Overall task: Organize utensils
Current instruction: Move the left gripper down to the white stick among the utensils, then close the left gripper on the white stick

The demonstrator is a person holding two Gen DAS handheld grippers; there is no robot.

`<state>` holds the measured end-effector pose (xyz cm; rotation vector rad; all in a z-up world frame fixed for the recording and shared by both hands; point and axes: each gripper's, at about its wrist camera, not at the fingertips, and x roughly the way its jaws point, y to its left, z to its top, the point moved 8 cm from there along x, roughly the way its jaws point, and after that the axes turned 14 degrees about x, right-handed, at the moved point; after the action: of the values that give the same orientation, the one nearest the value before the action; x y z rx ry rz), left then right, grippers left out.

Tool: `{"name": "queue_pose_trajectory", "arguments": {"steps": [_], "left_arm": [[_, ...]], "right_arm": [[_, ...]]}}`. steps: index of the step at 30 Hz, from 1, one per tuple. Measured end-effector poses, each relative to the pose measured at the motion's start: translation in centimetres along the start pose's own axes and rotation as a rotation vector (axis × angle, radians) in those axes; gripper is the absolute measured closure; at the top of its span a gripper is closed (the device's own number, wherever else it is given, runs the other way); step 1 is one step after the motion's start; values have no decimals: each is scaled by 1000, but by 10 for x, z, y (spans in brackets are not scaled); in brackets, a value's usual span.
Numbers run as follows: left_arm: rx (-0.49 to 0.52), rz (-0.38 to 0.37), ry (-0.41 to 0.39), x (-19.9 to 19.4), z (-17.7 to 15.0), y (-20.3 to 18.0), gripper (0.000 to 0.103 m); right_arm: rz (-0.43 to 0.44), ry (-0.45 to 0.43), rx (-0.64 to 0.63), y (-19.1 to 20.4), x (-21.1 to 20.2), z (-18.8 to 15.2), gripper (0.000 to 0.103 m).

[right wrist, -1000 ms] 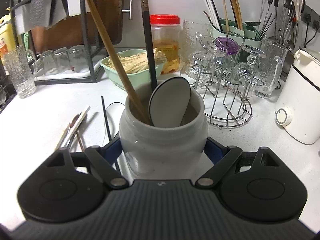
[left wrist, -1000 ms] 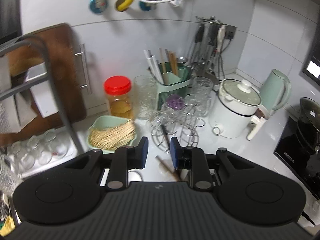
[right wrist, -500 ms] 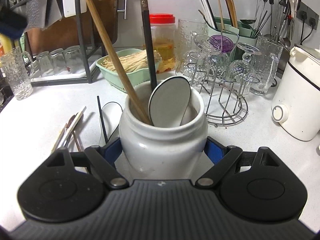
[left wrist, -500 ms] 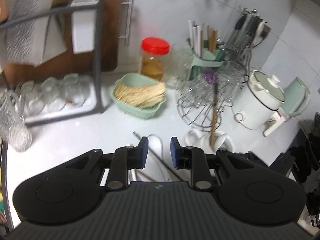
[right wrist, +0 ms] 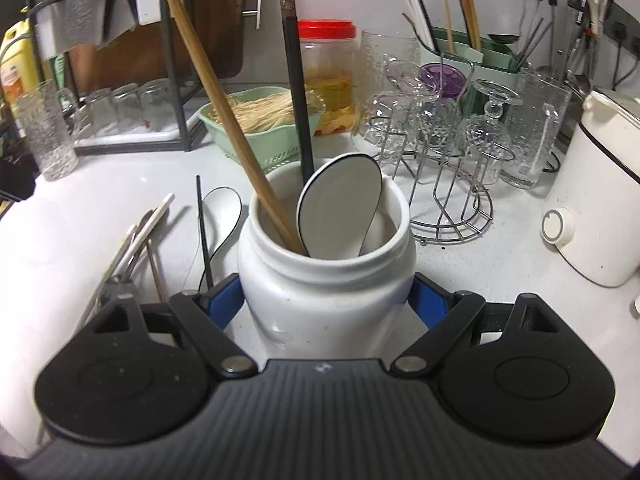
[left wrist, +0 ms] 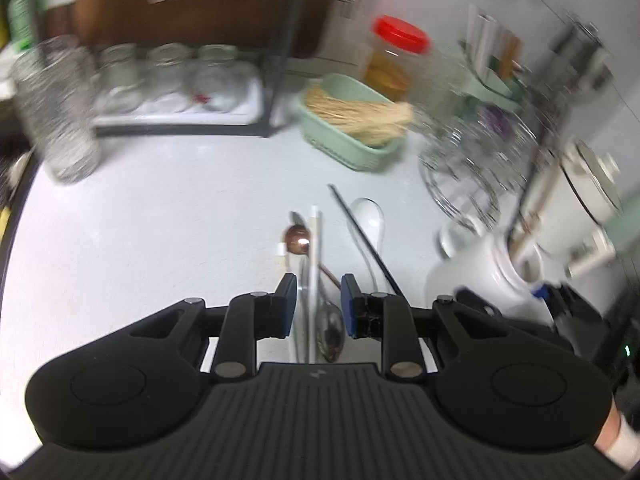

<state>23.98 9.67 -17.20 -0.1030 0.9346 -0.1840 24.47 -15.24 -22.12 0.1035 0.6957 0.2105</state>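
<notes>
On the counter (right wrist: 500, 248) the jar (right wrist: 326, 292) stands between the right tool's (right wrist: 326, 300) fingers, with two chopsticks (right wrist: 224, 96) and a spoon (right wrist: 340, 208) inside. Left of the jar lie loose utensils (right wrist: 140, 236); behind it sits a basket (right wrist: 260, 140), and the glass rack (right wrist: 444, 184) is behind-right. The left tool (left wrist: 319, 306) hangs over what seems to be that same loose pile.

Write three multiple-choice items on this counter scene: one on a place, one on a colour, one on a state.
1. Where does the black-rimmed white spoon stand?
A. In the white jar
B. In the green basket
C. On the wire rack

2. What colour is the lid of the plastic jar at the back?
A. Blue
B. Red
C. Yellow

3. What is the right gripper doing?
A. Hanging open in the air
B. Gripping a glass
C. Gripping the white jar

Key: 1 A, it leans inside the white jar. 2 B, the lid is red. 3 C, its blue pads press the jar's sides.
</notes>
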Motion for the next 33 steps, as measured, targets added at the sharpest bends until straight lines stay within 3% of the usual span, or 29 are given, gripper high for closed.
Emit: {"name": "queue_pose_trajectory", "arguments": {"steps": [3, 9, 15, 26, 33], "left_arm": [[-68, 22, -3, 1, -1, 4, 75], [-104, 92, 13, 2, -3, 0, 75], [-80, 101, 58, 6, -8, -9, 75], [-11, 28, 59, 35, 3, -10, 75], [26, -42, 89, 58, -8, -9, 76]], "right_arm": [[23, 14, -17, -3, -1, 0, 13], [65, 30, -65, -5, -3, -1, 13], [64, 30, -60, -4, -3, -1, 13], [16, 25, -19, 1, -6, -5, 13], [-29, 24, 18, 6, -9, -9, 13]]}}
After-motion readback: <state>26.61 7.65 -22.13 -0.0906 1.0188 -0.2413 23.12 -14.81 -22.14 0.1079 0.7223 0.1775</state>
